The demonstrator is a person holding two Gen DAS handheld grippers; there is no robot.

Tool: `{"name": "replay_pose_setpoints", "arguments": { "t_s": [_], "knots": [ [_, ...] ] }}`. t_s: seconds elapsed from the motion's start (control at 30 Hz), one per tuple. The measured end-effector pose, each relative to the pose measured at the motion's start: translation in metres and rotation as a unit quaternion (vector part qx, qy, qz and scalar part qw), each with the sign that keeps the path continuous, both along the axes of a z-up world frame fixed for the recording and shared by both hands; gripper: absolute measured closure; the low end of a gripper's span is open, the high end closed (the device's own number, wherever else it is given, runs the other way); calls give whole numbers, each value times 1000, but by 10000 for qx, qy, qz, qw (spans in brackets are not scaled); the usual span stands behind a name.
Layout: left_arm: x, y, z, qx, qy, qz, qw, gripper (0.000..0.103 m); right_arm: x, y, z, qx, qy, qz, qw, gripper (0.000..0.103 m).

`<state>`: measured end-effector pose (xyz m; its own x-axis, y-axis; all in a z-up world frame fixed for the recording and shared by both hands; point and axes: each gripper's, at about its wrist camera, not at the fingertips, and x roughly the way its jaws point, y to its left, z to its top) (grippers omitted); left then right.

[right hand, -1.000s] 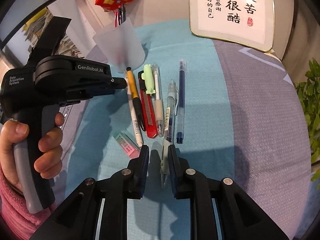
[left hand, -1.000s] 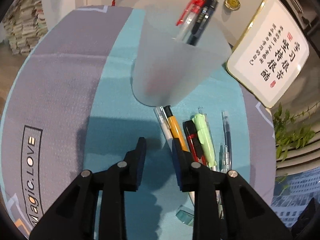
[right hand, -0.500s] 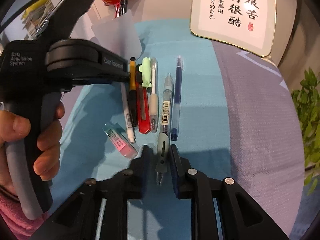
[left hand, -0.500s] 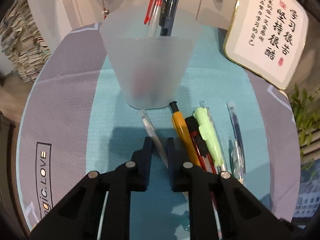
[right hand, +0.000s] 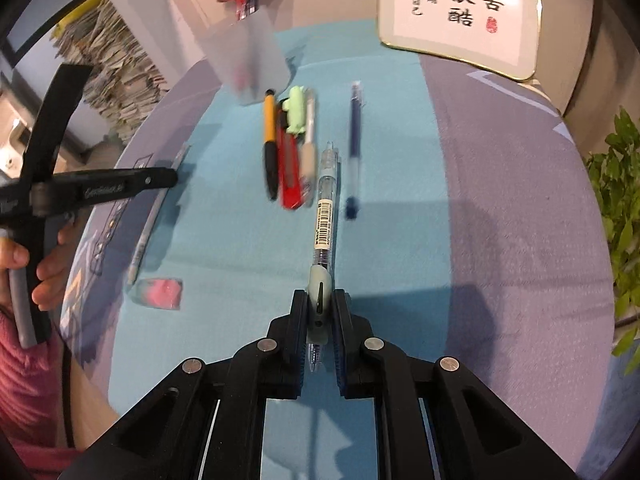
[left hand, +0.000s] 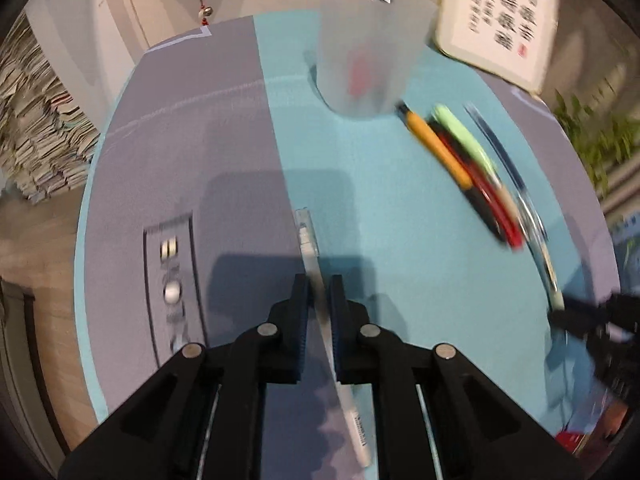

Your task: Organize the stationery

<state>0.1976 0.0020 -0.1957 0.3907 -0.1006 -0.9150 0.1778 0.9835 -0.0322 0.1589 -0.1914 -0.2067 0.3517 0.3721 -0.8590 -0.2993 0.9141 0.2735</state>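
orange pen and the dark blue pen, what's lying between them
In the right wrist view, between the orange pen and the dark blue pen lie a red utility knife and a pen with a green cap.

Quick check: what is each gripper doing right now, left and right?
Left gripper: shut on the white pen.
Right gripper: shut on the clear gel pen.

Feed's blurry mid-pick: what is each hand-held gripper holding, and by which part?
Left hand-held gripper: the clear white pen, gripped mid-barrel. Right hand-held gripper: the clear gel pen, gripped at its pale green grip section near the tip.
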Motion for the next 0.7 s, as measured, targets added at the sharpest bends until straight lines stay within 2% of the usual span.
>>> {"name": "replay_pose_setpoints", "arguments": {
  "t_s": [0.13, 0.23, 0.33, 0.37, 0.4, 0.43, 0.47, 0.7],
  "knots": [
    [-35, 3, 3, 11, -37, -415, 9991, 95, -5, 11, 0, -106, 25, 172, 9998, 90],
    [-52, 0, 4, 168, -141, -596, 9980, 92, -4, 14, 0, -193, 43, 235, 9995, 90],
    [-45, -2, 5, 274, -184, -548, 9980, 86, 5, 14, 3, -147, 64, 151, 9998, 86],
    [-44, -1, 6, 276, -196, -508, 9981, 83, 9, 14, 5, -169, 33, 64, 9998, 78],
    [-39, 1, 4, 296, -220, -423, 9984, 73, 15, 16, 7, -209, -9, -7, 9998, 67],
    [-35, 1, 4, 327, -244, -334, 9986, 66, 17, 17, 8, -229, -34, -41, 9997, 63],
    [-33, 3, 3, 349, -282, -283, 9986, 65, 24, 19, 10, -239, -58, -88, 9997, 60],
    [-17, 6, -2, 307, -297, -181, 9989, 67, 51, 38, 10, -576, 10, -116, 9983, 60]
  ]
}}
